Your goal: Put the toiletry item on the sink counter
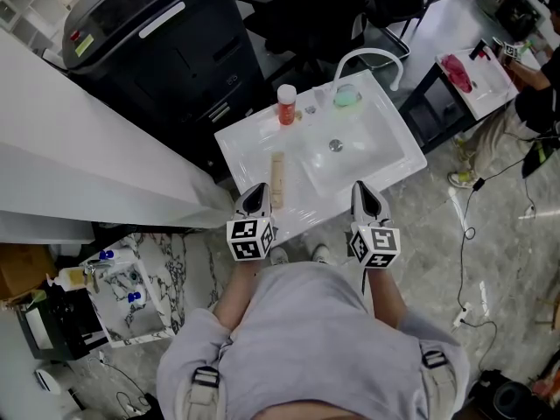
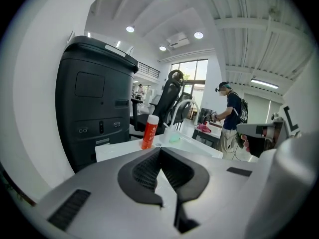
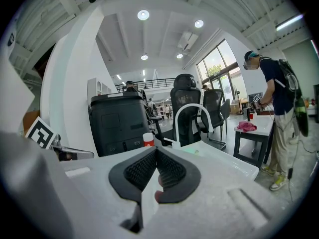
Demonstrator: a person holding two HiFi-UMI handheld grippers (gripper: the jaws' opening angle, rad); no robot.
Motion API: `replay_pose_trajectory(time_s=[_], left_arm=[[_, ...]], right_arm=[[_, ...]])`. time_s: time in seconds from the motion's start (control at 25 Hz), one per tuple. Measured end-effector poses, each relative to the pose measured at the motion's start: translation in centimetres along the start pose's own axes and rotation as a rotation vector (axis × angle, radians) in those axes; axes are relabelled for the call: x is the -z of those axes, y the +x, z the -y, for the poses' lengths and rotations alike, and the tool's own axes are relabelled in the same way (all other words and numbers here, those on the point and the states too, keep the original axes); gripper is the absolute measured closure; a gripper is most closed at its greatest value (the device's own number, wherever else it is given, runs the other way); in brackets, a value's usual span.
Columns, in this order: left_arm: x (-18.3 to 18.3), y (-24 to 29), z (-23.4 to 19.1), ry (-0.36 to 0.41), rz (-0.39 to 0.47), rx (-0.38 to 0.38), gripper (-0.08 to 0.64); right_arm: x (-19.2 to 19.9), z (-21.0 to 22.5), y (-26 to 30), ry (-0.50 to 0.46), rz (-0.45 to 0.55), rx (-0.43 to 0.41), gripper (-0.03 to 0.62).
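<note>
A: Closest in?
B: Person's grey shirt (image 1: pixel 306 339), then the two marker cubes, L cube (image 1: pixel 251 239) and R cube (image 1: pixel 376 245), right at the front edge of the white sink counter (image 1: pixel 245 143).
A: L gripper (image 2: pixel 160 149)?
B: Fingers pressed together tip to tip, nothing btwn them. Tip sits over the counter's front L part.
A: R gripper (image 3: pixel 156 149)?
B: Same. Fingers closed on each other, no obj gripped. There's a small pinkish patch in the gap behind the pads, can't tell what it is. The gripper is over the front edge, a bit R of the basin (image 1: pixel 350 160) ctr.
A: And the toiletry item (image 1: pixel 277 179)?
B: Long, beige, stick-shaped. It lies flat on the counter's L strip, btwn the outer edge and the basin, running front to back. Its near end is just beside the L gripper's tip. Touching or not, can't tell. Neither gripper holds it.
A: Further back?
B: Drain (image 1: pixel 335 145) in the basin floor. Orange bottle (image 1: pixel 286 105) w/ white cap stands upright at the back L of the counter. Green lump (image 1: pixel 347 96) at the back rim, near the base of the white arched faucet (image 1: pixel 372 59).
A: Beyond the counter?
B: Big black machine (image 1: pixel 166 33) behind the counter's L side. Off to the R is a white table (image 1: pixel 486 81) w/ a pink cloth (image 1: pixel 457 71) on it, and a second person (image 2: pixel 230 116) standing at it.
</note>
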State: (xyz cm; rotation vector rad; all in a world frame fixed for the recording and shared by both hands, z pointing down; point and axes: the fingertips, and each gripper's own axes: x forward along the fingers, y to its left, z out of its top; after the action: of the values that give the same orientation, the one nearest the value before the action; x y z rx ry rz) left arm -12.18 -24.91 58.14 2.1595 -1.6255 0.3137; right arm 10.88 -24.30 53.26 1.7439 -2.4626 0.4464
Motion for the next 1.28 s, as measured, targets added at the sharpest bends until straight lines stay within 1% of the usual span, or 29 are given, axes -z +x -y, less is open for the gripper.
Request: replay_pose_trajectory(time_s=[0.32,0.68,0.88,1.04,1.28], left_arm=[[-3.6,-1.7,1.0,0.036,0.084,0.008,0.554],[-6.3,-2.7,1.5,0.057,0.159,0.011,0.554],[-7.3,-3.2,1.6,0.064,0.183,0.008,0.554],[-7.5,-3.3,1.6,0.067,0.196,0.006,0.554],[-7.5,-3.1,1.5,0.065,0.192,0.007,0.554]], right_arm=[[-0.2,-0.1,0.2,-0.001,0.003,-0.005,0.588],[-0.3,-0.2,0.4,-0.007,0.016,-0.004,0.588],[-0.6,-0.1,0.4,-0.011,0.023,-0.001,0.589],[-0.6,-0.3,0.4,-0.043,0.025,0.003,0.588],[-0.8,-0.4,0.6,-0.035,0.027,-0.005,0.589]])
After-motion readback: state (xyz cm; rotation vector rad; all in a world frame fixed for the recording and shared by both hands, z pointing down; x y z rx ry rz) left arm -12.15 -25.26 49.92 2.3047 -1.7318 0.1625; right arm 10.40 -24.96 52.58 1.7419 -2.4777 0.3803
